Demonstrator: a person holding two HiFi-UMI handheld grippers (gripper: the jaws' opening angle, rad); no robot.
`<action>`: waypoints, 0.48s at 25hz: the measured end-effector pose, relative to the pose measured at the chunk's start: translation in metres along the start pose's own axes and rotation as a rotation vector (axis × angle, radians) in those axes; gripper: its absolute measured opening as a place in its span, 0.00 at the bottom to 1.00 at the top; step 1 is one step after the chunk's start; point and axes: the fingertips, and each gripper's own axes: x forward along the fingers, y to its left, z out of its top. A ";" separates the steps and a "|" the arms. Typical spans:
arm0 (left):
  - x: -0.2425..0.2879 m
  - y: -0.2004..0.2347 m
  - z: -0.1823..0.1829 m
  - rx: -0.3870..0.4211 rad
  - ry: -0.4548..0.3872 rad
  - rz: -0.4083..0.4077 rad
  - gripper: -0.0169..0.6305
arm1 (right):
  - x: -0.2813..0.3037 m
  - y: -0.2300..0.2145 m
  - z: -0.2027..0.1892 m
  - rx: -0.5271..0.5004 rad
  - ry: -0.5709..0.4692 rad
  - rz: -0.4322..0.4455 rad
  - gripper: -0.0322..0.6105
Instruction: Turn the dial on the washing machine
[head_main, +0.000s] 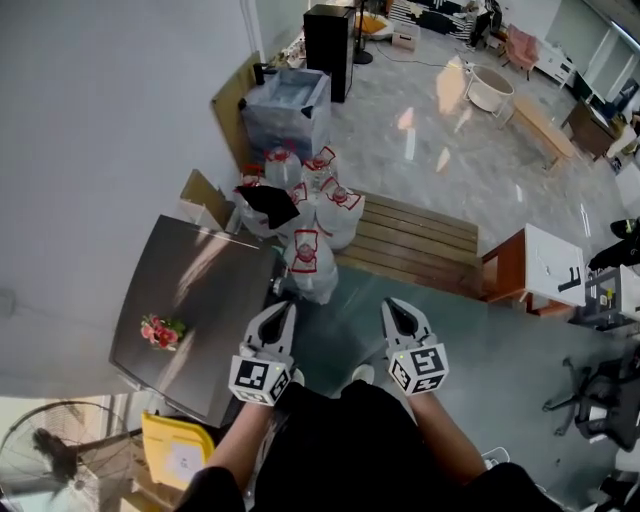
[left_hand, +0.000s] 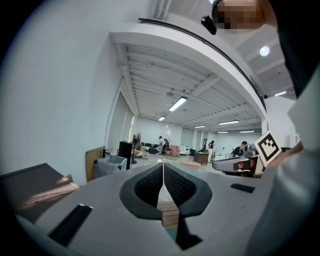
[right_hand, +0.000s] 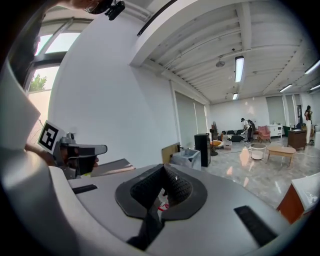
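Note:
A grey metal-topped appliance (head_main: 205, 300) stands low at the left of the head view, against the white wall; no dial shows on it in any view. A small bunch of pink flowers (head_main: 162, 331) lies on its top. My left gripper (head_main: 288, 306) (left_hand: 163, 165) hangs just right of the appliance's near corner, its jaws shut with nothing between them. My right gripper (head_main: 389, 304) (right_hand: 164, 168) is level with it, a hand's width to the right, also shut and empty. Both point forward over the floor. Each gripper shows in the other's view: the right gripper (left_hand: 240, 164), the left gripper (right_hand: 75, 154).
Several white bags (head_main: 318, 225) are heaped ahead beside a wooden pallet (head_main: 412, 240). A grey bin (head_main: 285, 105) and a black cabinet (head_main: 330, 40) stand farther along the wall. A yellow box (head_main: 178, 452) and a fan (head_main: 45, 445) sit at lower left, a white-topped table (head_main: 548, 265) at right.

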 end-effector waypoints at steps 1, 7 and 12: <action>0.004 -0.004 0.001 0.001 -0.006 0.014 0.04 | -0.001 -0.007 0.001 0.000 -0.006 0.006 0.05; 0.029 -0.024 0.001 0.019 -0.020 0.068 0.04 | -0.006 -0.045 0.004 -0.005 -0.024 0.033 0.05; 0.047 -0.040 0.002 0.028 -0.020 0.092 0.04 | -0.010 -0.069 0.006 -0.016 -0.025 0.062 0.05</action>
